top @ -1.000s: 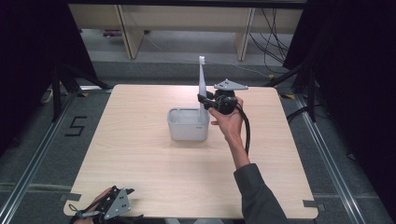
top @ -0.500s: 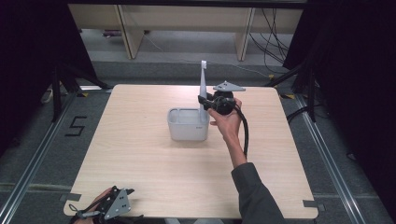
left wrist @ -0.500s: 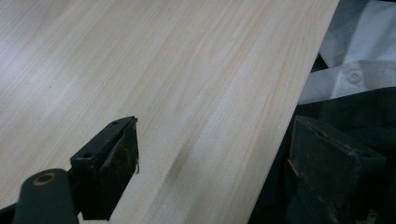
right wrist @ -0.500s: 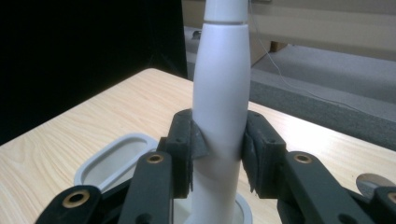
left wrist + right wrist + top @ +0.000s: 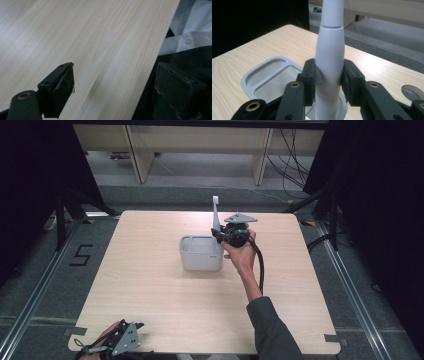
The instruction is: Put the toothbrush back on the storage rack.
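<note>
One raised hand (image 5: 243,254) grips toothbrush (image 5: 329,55) upright.

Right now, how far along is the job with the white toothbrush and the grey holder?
Done: right gripper has clamped the white toothbrush, upright above the grey compartmented holder. In hand: holding it there. Left: whatever comes next; left gripper waits open at the near table edge.

A white toothbrush handle (image 5: 329,62), probably, sits in the black right claw (image 5: 329,77); pale grey holder (image 5: 201,254); light wood-grain desk (image 5: 150,285).
</note>
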A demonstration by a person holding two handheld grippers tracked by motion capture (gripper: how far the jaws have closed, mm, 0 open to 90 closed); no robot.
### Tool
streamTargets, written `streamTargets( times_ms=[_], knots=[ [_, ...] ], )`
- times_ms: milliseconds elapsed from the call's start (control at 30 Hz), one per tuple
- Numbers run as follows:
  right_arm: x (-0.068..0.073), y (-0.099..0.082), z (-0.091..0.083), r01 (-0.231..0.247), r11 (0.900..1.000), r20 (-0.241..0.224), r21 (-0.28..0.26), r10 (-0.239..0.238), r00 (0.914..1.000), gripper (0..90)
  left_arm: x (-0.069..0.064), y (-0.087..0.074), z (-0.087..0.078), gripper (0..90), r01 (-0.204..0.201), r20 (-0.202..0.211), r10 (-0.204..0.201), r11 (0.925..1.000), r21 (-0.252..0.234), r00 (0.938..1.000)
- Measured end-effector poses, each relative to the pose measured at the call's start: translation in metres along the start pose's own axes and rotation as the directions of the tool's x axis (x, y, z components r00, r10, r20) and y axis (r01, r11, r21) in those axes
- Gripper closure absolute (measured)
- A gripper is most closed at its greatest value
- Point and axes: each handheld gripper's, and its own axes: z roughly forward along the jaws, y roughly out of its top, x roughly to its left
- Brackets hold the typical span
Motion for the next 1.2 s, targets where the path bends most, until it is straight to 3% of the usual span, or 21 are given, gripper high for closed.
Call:
streamTargets(
  times_ms=[67,167,300,400,433,500,767,833,1000,1133,1200],
  knots=[
    [0.001,-0.001,0.001,-0.011,0.9999,-0.005,0.005,0.011,0.9999,66.4,0.0,0.0,0.0,15.4,-0.004,-0.001,0.004,1.0,0.003,1.0],
    [0.0,-0.002,0.002,0.009,0.9998,-0.001,0.017,-0.009,1.0,66.4,0.001,0.0,0.0,15.4,-0.016,-0.004,0.016,0.9999,0.001,0.9999],
    [0.0,-0.006,0.003,0.005,0.9995,0.016,0.031,-0.005,0.9999,66.6,0.0,0.0,0.0,15.4,-0.003,-0.001,0.003,1.0,0.001,1.0],
    [-0.001,-0.008,0.003,0.005,0.9989,0.02,0.046,-0.006,0.9998,66.8,0.001,0.0,0.0,15.4,-0.025,-0.021,0.025,0.9997,0.009,0.9995],
    [0.001,-0.01,0.004,-0.016,0.999,0.026,0.041,0.015,0.9996,66.9,0.001,0.0,0.0,15.4,-0.025,-0.021,0.025,0.9997,0.009,0.9995],
    [-0.002,-0.01,0.004,0.02,0.9986,0.026,0.049,-0.022,0.9994,67.1,0.001,0.0,0.0,15.4,-0.025,-0.021,0.025,0.9997,0.009,0.9995],
    [-0.002,-0.012,0.005,-0.004,0.9992,0.011,0.039,0.003,0.9999,69.7,0.0,0.0,0.0,15.3,-0.021,-0.013,0.021,0.9997,0.009,0.9997],
    [-0.002,-0.011,0.004,0.02,0.9989,0.025,0.044,-0.021,0.9995,69.7,0.0,0.0,0.0,15.4,-0.021,-0.013,0.021,0.9997,0.008,0.9997],
    [-0.003,-0.012,0.005,-0.002,0.9994,0.012,0.035,0.002,0.9999,69.6,0.0,0.0,0.0,15.4,-0.02,-0.013,0.02,0.9998,0.007,0.9997],
    [-0.002,-0.012,0.005,-0.028,0.9985,0.015,0.047,0.027,0.9995,61.9,0.0,0.0,0.0,15.4,-0.026,-0.014,0.026,0.9996,0.011,0.9996],
    [-0.004,-0.013,0.004,-0.003,0.9986,0.037,0.053,0.001,0.9993,52.3,0.0,0.0,0.0,15.4,-0.021,-0.01,0.021,0.9998,0.007,0.9997]
  ],
)
